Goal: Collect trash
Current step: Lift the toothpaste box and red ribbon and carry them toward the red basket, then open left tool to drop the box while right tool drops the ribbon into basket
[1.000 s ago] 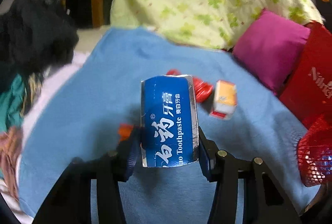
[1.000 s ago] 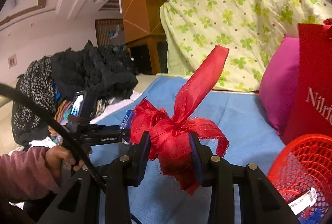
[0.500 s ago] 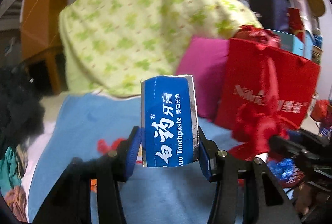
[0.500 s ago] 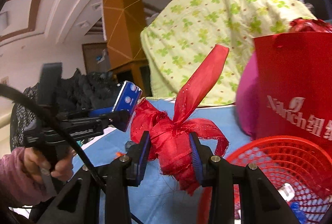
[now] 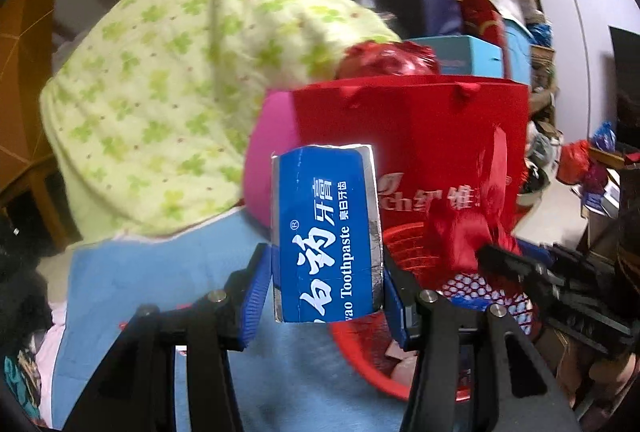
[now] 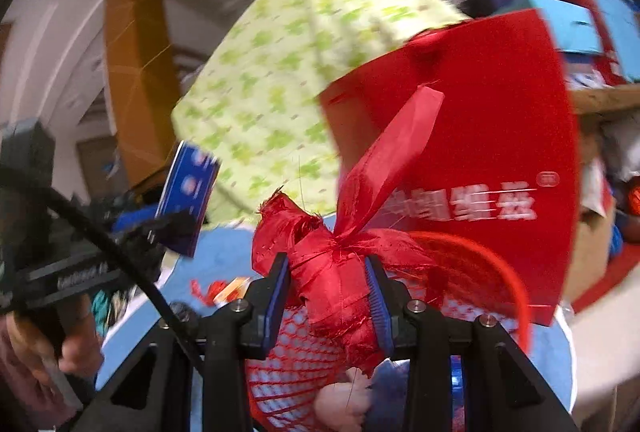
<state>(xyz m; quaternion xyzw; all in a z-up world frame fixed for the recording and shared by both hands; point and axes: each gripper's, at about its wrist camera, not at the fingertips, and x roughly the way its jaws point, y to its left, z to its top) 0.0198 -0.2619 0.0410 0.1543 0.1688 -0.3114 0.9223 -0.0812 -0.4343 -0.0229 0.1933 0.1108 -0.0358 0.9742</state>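
Squarely between left gripper (image 5: pixel 326 286) jaws, pinched toothpaste box (image 5: pixel 325 234); red ribbon (image 6: pixel 340 264) between right gripper (image 6: pixel 330 296) jaws.

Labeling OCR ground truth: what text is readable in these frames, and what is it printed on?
"Toothpaste", after a cut-off "...ao", with large white Chinese characters: blue toothpaste box in the left gripper.
"...ch", then white Chinese characters, partly hidden: red gift bag.
Small white lettering on the left gripper's black body in the right wrist view: too blurred to read.
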